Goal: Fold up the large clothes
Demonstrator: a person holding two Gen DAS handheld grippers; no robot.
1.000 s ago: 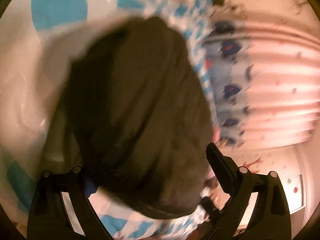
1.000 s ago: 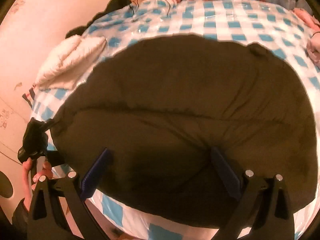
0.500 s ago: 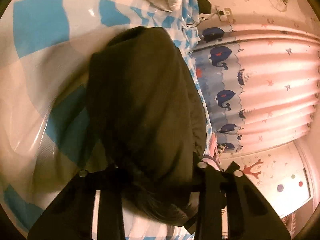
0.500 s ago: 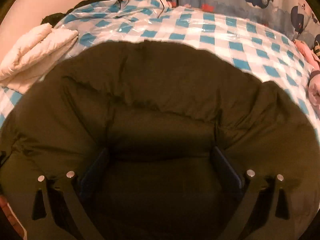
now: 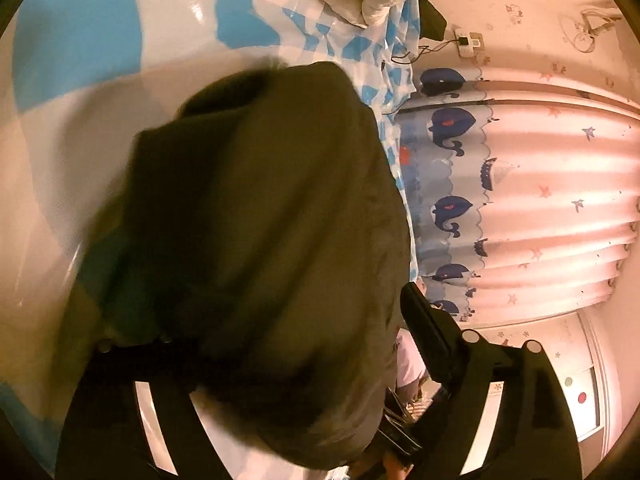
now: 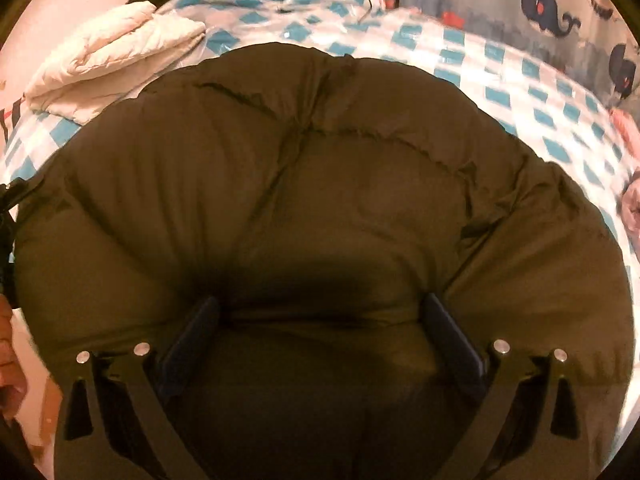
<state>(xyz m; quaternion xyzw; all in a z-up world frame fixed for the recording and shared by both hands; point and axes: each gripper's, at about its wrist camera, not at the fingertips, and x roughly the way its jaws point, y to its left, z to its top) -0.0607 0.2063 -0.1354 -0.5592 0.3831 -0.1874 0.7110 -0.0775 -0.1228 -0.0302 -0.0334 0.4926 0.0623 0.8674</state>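
A dark olive puffer jacket (image 6: 320, 200) lies on a bed w/ a blue-and-white check plastic cover (image 6: 500, 76). In the right wrist view it fills the centre and lower frame, bunched into a broad mound; quilting seams cross near upper centre. A folded white quilted garment (image 6: 108, 68) sits upper left, apart from the jacket. Whale-print curtain (image 5: 452, 208) on the right of the left wrist view.

Right gripper (image 6: 320, 336): jaws spread wide, pressed down into the padding at lower centre, fabric bulging between them. Can't tell if the pads actually pinch it.

Left gripper (image 5: 276, 344): jaws opening, jacket bulk between them at lower centre; left finger mostly buried under blurred cloth, right finger (image 5: 428, 328) clear of it.

Handling, judged: light but bulky, soft, springy, shell prob. slippery; it'll puff back after pressing. Best taken at a hem, seam or edge, not mid-panel.

Long axis looks to run left–right across the right wrist view. Collar end can't be made out.
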